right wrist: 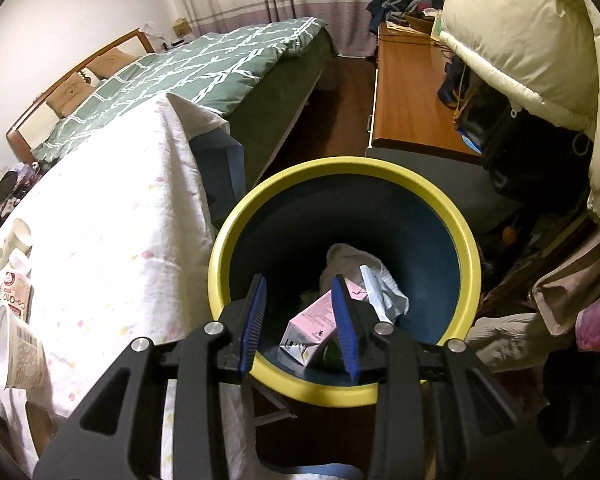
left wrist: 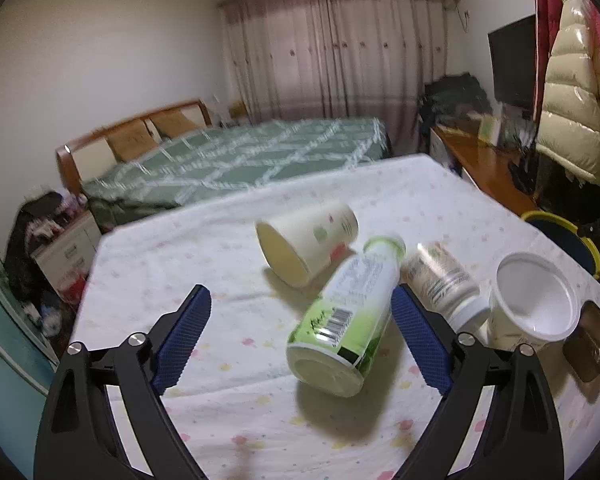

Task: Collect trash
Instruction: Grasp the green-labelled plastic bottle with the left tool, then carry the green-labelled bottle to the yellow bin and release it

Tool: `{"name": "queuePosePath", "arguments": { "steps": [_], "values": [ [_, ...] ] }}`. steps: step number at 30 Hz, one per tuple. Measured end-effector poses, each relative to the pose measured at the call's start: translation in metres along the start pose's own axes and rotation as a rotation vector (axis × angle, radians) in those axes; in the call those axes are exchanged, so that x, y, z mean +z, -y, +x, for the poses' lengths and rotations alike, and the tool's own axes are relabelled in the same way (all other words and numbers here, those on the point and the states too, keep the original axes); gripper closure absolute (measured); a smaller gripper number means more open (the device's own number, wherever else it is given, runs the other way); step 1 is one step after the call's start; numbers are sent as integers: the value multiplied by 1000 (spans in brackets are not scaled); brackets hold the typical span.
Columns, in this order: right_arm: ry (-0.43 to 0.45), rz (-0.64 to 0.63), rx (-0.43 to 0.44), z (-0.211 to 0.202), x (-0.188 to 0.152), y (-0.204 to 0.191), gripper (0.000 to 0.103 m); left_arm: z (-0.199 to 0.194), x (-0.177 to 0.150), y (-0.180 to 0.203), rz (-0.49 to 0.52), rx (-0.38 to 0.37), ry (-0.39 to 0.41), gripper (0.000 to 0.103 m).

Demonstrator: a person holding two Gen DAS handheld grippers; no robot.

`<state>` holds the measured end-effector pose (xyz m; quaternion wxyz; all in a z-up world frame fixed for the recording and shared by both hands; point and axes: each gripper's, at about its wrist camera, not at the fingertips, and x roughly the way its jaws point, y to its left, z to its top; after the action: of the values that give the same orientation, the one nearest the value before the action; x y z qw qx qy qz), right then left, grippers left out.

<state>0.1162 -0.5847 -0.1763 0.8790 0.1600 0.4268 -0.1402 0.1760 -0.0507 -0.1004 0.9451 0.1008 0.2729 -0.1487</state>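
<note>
The left gripper [left wrist: 300,344] hung low over the table [left wrist: 228,248], its fingers [left wrist: 182,338] spread wide and touching nothing, with a green bottle [left wrist: 342,320] lying on its side between them, base toward the camera. That bottle looked round and free to roll, so a lopsided close could have nudged it away instead of catching it. The right-hand finger stood just beside a second bottle [left wrist: 444,280] and near an upright white cup [left wrist: 534,300], so I judged that closing or sliding in might have knocked either over or dragged both along. A tipped paper cup [left wrist: 312,240] lay just beyond the green bottle's cap and could have been pushed on across the cloth. Over at the table's edge, the right gripper [right wrist: 300,320] hovered above the bin [right wrist: 470,256], its fingers [right wrist: 346,332] partly apart and gripping nothing; a pink carton [right wrist: 308,330] seen between them appeared to lie inside the bin among crumpled paper [right wrist: 388,292]. The bin sat close against the hanging cloth [right wrist: 124,216], so a careless swing back toward the table might have caught the rim or snagged the fabric and pulled the remaining trash with it.
</note>
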Motion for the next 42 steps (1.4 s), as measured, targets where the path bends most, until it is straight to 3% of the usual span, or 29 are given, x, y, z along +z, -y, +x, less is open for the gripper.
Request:
{"name": "queuePosePath", "arguments": {
  "steps": [2,5,8,13,19,24,28,32,38,42],
  "values": [
    [-2,-1,6,0,-1,0,70,10,-1,-7,-31,-41,-45,22],
    [-7,-4,16,1,-3,-1,70,18,-2,-15,-69,-115,-70,23],
    [-8,-6,26,2,-4,-3,70,24,-4,-11,-48,-168,-107,28],
    [-5,-11,39,1,-5,-5,70,37,-7,2,16,-191,-164,41],
    [-4,-14,45,0,-5,-5,70,44,-11,3,52,-196,-211,42],
    [-9,-15,54,1,-5,-6,70,48,-12,-3,23,-230,-239,42],
    [-9,-18,59,0,-5,-8,70,47,-11,-6,3,-237,-219,43],
    [0,-23,67,-4,-4,-11,70,28,-5,-7,6,-221,-131,44],
    [22,-32,76,-14,-1,-15,70,-6,25,-5,41,-157,7,47],
    [29,-38,84,-18,-1,-17,70,-19,45,-6,50,-134,43,48]
  ]
}}
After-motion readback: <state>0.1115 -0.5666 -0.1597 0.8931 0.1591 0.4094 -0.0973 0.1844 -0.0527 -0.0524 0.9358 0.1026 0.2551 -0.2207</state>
